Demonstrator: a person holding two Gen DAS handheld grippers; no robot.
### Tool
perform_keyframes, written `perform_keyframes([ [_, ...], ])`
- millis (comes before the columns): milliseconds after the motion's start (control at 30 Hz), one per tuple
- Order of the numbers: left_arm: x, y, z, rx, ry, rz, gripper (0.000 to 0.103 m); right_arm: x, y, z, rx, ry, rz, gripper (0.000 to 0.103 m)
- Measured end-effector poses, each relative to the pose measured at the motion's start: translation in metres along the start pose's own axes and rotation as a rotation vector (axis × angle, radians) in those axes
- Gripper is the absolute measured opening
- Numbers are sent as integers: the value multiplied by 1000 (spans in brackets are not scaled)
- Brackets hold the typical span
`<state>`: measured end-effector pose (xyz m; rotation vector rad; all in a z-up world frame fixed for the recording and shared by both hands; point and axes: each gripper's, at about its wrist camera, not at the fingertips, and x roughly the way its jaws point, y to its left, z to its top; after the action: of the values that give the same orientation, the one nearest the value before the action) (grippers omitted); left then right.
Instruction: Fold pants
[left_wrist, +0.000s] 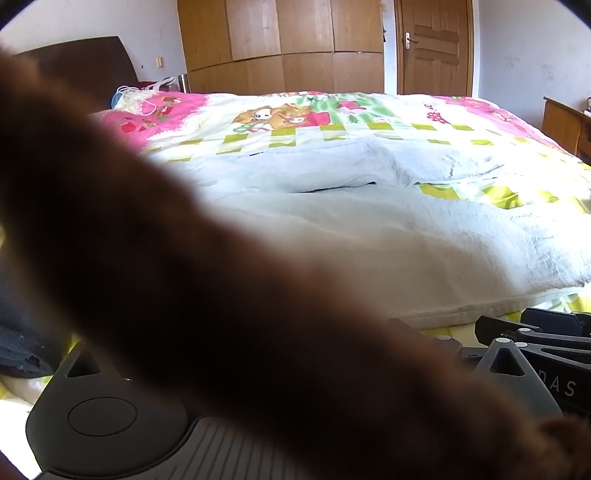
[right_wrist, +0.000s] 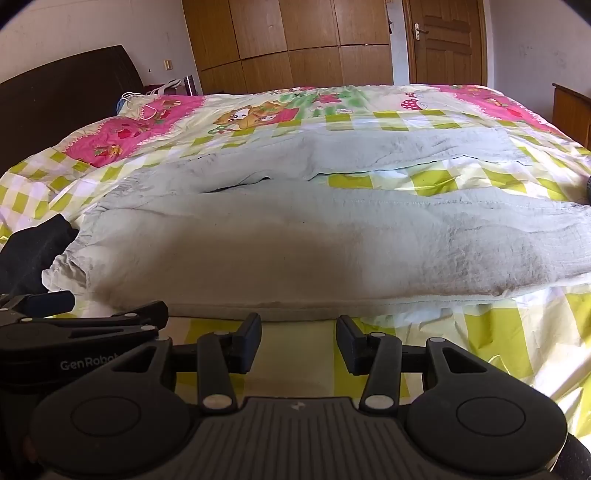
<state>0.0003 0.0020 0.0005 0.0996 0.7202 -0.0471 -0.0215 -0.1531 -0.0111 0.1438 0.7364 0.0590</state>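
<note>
The pants (right_wrist: 295, 236) lie spread flat on the bed (right_wrist: 498, 332), pale grey-green, waistband to the left, both legs running right with a strip of checked quilt showing between them. The cloth looks soft and lightly crumpled, the near leg's hem edge just beyond the right gripper (right_wrist: 299, 341). That gripper rests low on the quilt with its fingers moderately apart and empty, pointing at the near leg's long edge.

The left gripper (left_wrist: 480, 343) sits just beside it, but a blurred brown mass, probably a sleeve (left_wrist: 221, 295) close to the lens, hides most of that view, so I cannot tell how its fingers stand.

The risks from here: a pinch that catches quilt together with the leg, which would drag the bedding; or a grip on only the top layer, which would let the leg open and fold crooked. A dark cloth (right_wrist: 33, 254) near the waistband could also snag.
</note>
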Motion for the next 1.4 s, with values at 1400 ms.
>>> perform_keyframes([
  [1400, 4, 1, -4, -7, 11, 14, 102, 4, 0, 0, -2, 25, 2, 58],
])
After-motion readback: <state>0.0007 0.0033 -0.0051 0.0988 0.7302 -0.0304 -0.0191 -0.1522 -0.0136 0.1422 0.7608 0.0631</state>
